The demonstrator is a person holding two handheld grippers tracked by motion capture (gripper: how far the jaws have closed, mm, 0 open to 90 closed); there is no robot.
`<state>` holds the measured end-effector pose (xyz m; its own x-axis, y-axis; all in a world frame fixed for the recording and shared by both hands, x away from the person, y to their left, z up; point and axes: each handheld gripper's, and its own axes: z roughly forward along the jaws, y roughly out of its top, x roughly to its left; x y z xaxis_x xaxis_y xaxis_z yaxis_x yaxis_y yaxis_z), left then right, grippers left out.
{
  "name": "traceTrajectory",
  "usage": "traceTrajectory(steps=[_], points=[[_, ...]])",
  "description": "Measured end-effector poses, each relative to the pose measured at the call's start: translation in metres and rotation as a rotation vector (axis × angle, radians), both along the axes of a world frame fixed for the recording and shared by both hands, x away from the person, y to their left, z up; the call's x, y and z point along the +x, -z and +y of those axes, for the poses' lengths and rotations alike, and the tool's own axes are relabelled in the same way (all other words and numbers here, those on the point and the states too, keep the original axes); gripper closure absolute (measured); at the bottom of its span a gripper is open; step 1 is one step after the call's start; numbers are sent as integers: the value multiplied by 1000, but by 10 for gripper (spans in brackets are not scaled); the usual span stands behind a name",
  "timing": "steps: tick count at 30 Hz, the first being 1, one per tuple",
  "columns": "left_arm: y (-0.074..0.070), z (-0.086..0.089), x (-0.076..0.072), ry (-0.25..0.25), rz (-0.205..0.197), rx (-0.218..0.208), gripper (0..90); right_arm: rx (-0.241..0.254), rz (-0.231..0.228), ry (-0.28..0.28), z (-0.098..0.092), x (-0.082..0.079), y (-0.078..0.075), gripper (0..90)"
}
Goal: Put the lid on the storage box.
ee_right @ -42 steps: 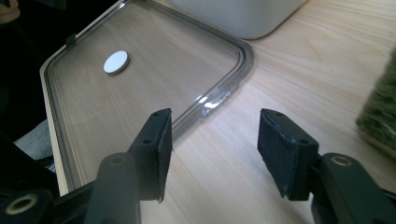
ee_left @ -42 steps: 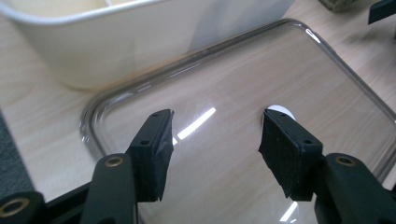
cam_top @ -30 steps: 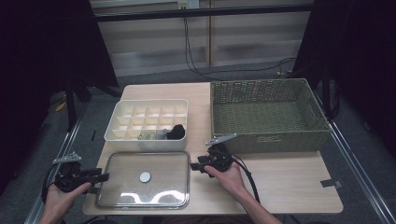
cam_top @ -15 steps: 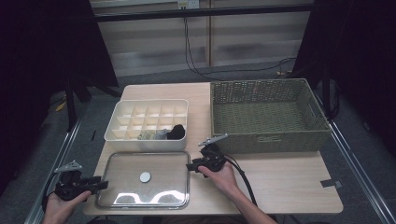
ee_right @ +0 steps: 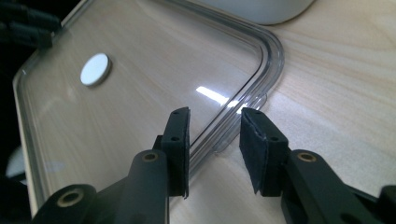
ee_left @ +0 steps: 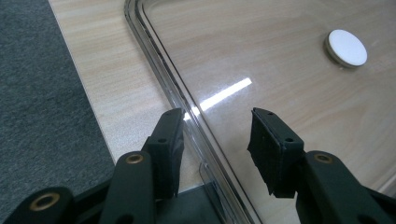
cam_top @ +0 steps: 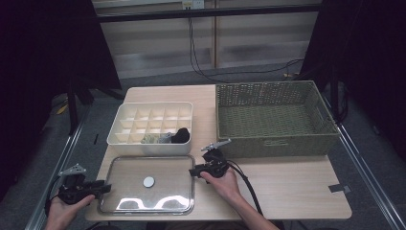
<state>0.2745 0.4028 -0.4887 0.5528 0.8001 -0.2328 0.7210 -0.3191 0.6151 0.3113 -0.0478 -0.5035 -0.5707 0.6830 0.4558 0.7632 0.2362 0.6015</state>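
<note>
1. Clear lid (cam_top: 147, 189) lies flat at near left of table (cam_top: 287, 187), just near of the white box (cam_top: 151, 125).
2. L gripper (ee_left: 217, 140) and R gripper (ee_right: 215, 140) straddle its left & right rims, jaws just been closing, not pinching yet, prob. to lift it level.

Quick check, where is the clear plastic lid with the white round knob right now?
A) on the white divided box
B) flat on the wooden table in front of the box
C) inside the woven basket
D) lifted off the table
B: the clear plastic lid with the white round knob lies flat on the wooden table, in front of the white divided box, its rim between the open jaws of each tool.
</note>
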Motion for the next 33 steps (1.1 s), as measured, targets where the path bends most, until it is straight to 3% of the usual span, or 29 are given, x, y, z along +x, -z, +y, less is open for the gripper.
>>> traceTrajectory(steps=[6,8,12,16,20,24,26,29,33], points=[[1,-2,3,-14,-8,0,548,111,96,101,-8,1,7,671],[0,-4,3,-1,-13,18,552,156,131,143,-10,0,9,692],[2,0,3,-7,-9,-14,551,226,163,236,-13,-5,16,728],[1,-2,3,-5,-16,4,553,291,199,302,-15,-9,20,734],[2,-1,4,-4,-9,-13,553,343,221,351,-16,-12,24,743],[2,1,3,-2,-12,-22,552,405,270,361,-19,-13,29,743],[3,1,3,-3,-9,-41,551,434,293,338,-17,-13,32,742],[3,1,2,3,-15,-34,551,394,258,310,-12,-12,28,723],[3,1,3,12,-5,-35,552,356,233,224,-14,-10,26,719]])
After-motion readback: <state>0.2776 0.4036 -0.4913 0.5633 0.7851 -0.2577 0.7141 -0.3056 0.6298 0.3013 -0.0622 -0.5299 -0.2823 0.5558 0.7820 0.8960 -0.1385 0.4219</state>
